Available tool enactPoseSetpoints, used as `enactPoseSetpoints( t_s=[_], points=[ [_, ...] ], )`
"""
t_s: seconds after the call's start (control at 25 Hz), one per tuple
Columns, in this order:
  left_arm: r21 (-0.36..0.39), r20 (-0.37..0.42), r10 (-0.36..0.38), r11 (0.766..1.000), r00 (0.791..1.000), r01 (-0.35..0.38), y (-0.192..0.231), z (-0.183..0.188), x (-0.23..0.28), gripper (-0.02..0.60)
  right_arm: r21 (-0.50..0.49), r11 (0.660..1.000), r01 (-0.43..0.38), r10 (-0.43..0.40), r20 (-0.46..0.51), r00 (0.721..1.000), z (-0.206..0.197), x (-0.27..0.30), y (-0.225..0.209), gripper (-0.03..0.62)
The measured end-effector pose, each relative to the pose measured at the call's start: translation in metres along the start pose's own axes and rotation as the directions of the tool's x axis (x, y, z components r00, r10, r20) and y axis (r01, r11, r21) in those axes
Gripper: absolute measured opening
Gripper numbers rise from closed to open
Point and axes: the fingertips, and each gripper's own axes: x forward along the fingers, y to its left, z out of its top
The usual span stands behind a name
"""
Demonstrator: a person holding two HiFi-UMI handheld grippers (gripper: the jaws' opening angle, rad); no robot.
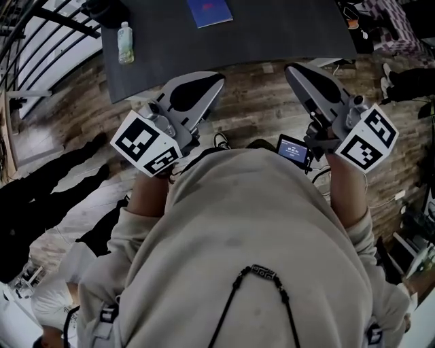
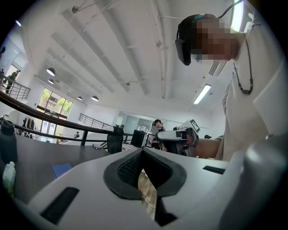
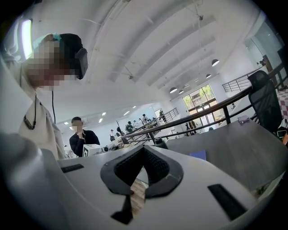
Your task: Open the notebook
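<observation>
The blue notebook [image 1: 209, 11] lies closed at the far side of the dark table [image 1: 272, 34]. It also shows as a blue patch in the left gripper view [image 2: 61, 169] and in the right gripper view [image 3: 198, 155]. My left gripper [image 1: 204, 87] and right gripper [image 1: 306, 78] are held side by side in front of my chest, over the wooden floor just short of the table's near edge. Both are well short of the notebook. In each gripper view the dark pads meet at the tip, left gripper [image 2: 143, 151] and right gripper [image 3: 144, 148], with nothing between them.
A clear plastic bottle [image 1: 125, 42] stands on the table's left part. A railing [image 1: 41, 41] runs along the left. A dark chair [image 3: 265, 103] stands beyond the table on the right. Bags and clutter [image 1: 408, 81] lie on the floor at the right, and a seated person [image 3: 81, 137] is in the background.
</observation>
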Motion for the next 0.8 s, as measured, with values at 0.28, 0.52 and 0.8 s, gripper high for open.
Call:
enactPoseSetpoints(
  t_s=[0.28, 0.52, 0.8],
  points=[
    [-0.003, 0.011, 0.043, 0.999, 0.999, -0.043, 0.0, 0.001, -0.008, 0.002, 0.007, 0.998, -0.058, 0.058, -0.017, 0.998, 0.004, 0.014, -0.001, 0.015],
    [-0.048, 0.01, 0.163, 0.986, 0.987, -0.162, 0.047, 0.001, 0.0, 0.002, 0.029, 0.986, -0.161, 0.163, -0.071, 0.984, 0.017, 0.066, -0.036, 0.015],
    [-0.038, 0.034, 0.294, 0.955, 0.955, -0.293, 0.086, 0.025, 0.011, 0.002, 0.005, 0.952, -0.305, 0.305, -0.091, 0.948, 0.054, 0.11, -0.063, 0.015]
  ],
)
